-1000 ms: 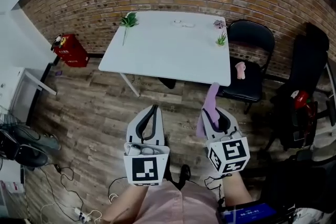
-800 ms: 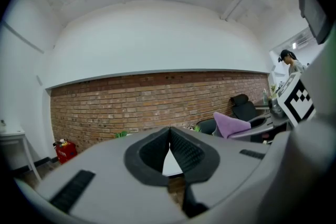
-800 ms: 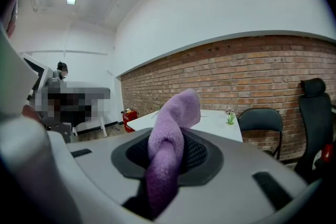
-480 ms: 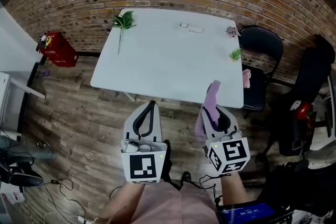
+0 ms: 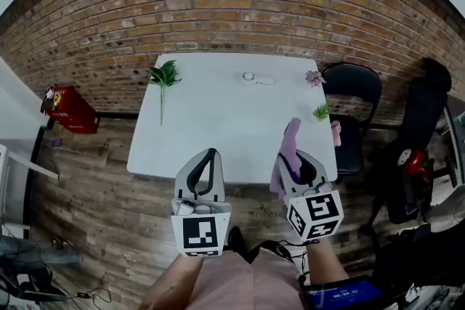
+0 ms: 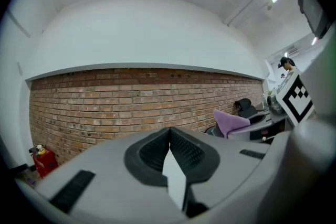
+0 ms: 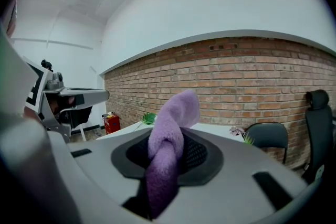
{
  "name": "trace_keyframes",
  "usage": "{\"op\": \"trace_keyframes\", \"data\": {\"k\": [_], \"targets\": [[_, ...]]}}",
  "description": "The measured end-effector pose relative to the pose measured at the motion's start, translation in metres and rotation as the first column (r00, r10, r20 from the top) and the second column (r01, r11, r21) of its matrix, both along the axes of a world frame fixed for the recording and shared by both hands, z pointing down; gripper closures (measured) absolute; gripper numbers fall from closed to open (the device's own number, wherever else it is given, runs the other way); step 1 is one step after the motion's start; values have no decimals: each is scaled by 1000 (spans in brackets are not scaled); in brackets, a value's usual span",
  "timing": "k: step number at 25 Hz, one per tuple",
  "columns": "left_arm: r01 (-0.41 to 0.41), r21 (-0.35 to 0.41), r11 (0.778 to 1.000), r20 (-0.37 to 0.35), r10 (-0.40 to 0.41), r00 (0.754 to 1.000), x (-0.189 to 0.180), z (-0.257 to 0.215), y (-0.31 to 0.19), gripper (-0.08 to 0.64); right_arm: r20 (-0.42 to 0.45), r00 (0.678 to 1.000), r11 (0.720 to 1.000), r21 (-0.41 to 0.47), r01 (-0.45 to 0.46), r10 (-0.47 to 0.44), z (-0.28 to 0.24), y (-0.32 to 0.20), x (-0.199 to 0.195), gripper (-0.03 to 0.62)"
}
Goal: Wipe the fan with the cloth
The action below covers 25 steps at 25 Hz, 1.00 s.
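Table (image 5: 218, 112) closer — cloth (image 7: 169, 134) pinched between right gripper (image 5: 296, 160) fingers (image 7: 203, 157), left gripper (image 5: 211, 153) fingers (image 6: 188, 152) clenched.

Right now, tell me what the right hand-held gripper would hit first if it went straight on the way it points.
Most likely the top of the white table: the right hand-held gripper, shut on the purple cloth, aims slightly down over it, with the brick wall behind. Depth is uncertain.

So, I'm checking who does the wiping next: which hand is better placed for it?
Right, most likely. The right tongs are shut on the purple cloth, which sticks out ahead toward the table. The left tongs are shut with nothing between them.
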<state>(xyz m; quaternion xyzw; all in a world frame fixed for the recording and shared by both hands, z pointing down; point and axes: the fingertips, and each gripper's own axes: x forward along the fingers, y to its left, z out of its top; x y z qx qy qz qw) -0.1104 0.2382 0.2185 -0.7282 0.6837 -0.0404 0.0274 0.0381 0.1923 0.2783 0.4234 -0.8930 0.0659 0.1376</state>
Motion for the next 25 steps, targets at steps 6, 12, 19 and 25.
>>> {"op": "trace_keyframes", "data": {"k": [6, 12, 19, 25], "targets": [[-53, -41, 998, -12, 53, 999, 1, 15, -33, 548, 8, 999, 998, -15, -54, 54, 2, -26, 6, 485], [-99, -68, 993, -6, 99, 995, 13, 27, -66, 548, 9, 996, 995, -42, -87, 87, 13, -52, 15, 485], [-98, -98, 990, 3, 99, 995, 19, 41, -118, 548, 11, 996, 992, -87, -87, 88, 37, -99, 22, 483], [-67, -140, 988, 22, 71, 997, 25, 49, -174, 548, 20, 998, 990, -125, -61, 64, 52, -158, 28, 483]]}}
